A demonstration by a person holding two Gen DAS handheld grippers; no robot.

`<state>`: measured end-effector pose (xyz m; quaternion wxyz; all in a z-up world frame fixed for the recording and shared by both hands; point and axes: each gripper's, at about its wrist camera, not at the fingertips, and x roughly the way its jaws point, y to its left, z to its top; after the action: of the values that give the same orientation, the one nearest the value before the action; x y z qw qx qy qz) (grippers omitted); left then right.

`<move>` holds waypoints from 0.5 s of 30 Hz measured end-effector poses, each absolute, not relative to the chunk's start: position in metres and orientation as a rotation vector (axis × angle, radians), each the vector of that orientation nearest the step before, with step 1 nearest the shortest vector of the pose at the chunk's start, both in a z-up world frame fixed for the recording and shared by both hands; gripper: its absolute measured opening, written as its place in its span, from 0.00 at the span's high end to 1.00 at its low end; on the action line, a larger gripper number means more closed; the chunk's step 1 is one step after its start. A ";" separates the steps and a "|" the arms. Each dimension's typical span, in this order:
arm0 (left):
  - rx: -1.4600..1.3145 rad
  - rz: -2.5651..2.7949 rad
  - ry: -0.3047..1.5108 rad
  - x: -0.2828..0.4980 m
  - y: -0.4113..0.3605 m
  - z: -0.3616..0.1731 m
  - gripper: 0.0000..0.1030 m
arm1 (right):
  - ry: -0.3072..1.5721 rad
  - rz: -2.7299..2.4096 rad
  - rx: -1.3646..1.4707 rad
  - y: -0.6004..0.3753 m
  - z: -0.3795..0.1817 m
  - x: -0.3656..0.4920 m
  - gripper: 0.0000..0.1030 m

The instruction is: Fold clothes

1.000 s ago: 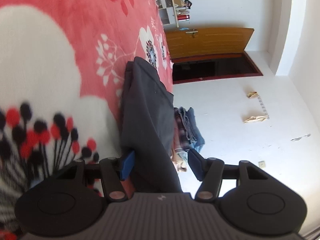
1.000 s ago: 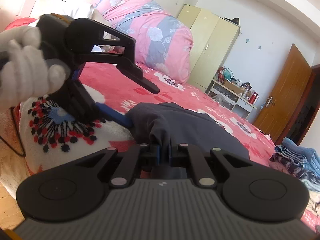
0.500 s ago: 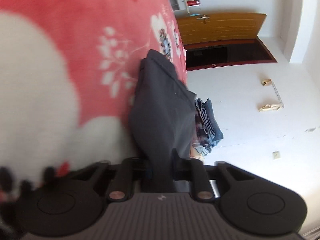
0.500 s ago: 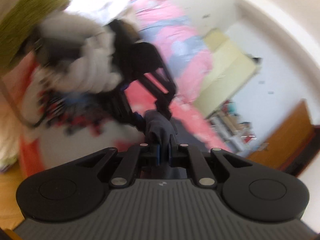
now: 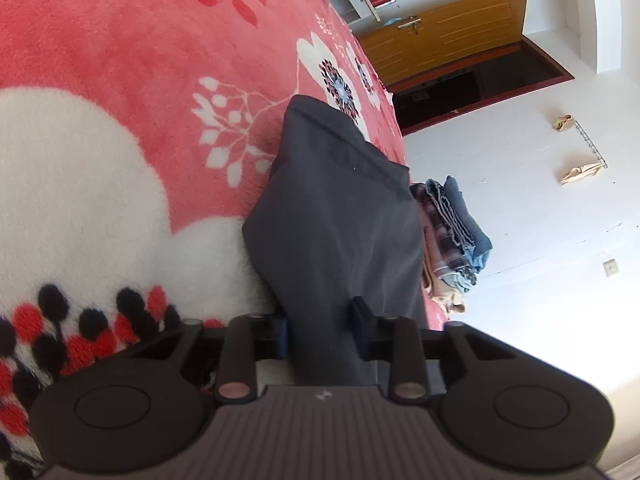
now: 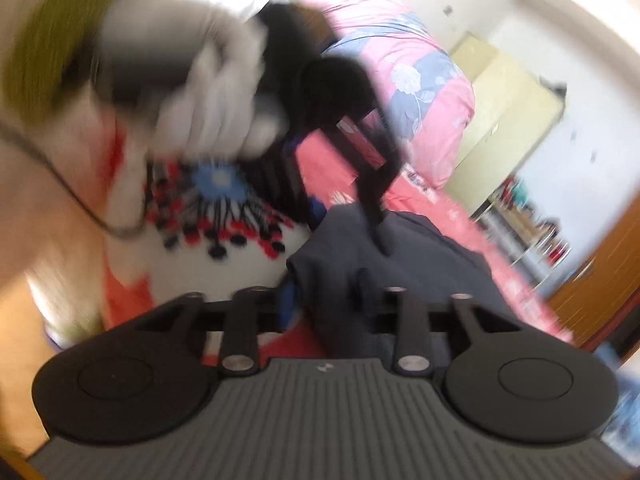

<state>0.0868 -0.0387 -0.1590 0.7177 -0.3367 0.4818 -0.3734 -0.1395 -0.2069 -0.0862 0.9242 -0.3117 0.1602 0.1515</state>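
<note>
Dark grey cloth garment (image 5: 340, 208) lying doubled over on the red floral fleece bed blanket (image 5: 120, 60). Pinched tight half a second ago, now let go: fingers of the black left gripper (image 5: 320, 326) apart, cloth slack between them. Black right gripper (image 6: 326, 296) likewise parted at the near corner. Probably a fold just laid down. White-gloved left hand (image 6: 208, 112) raised, angled down at the garment, blurred.

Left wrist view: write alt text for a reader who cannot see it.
The left gripper straddles a dark grey garment lying on a red floral blanket, its jaws parted. Folded clothes are stacked beyond it, near an open wooden door.
</note>
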 end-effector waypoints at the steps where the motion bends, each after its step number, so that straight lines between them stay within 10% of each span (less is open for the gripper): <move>1: -0.747 -0.824 1.062 0.086 -0.038 -0.159 0.75 | 0.339 0.322 -0.565 -0.217 -0.076 -0.144 0.55; 9: -0.756 -0.844 1.050 0.085 -0.037 -0.161 0.76 | 0.375 0.197 0.164 -0.399 -0.009 -0.130 0.36; 15: -0.760 -0.875 1.032 0.084 -0.035 -0.165 0.75 | 0.600 0.181 0.652 -0.520 -0.074 -0.076 0.35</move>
<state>0.0841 -0.0349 -0.1650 0.7136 -0.3432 0.4659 -0.3949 -0.0762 -0.5202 -0.0736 0.8996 0.3149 0.2897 0.0875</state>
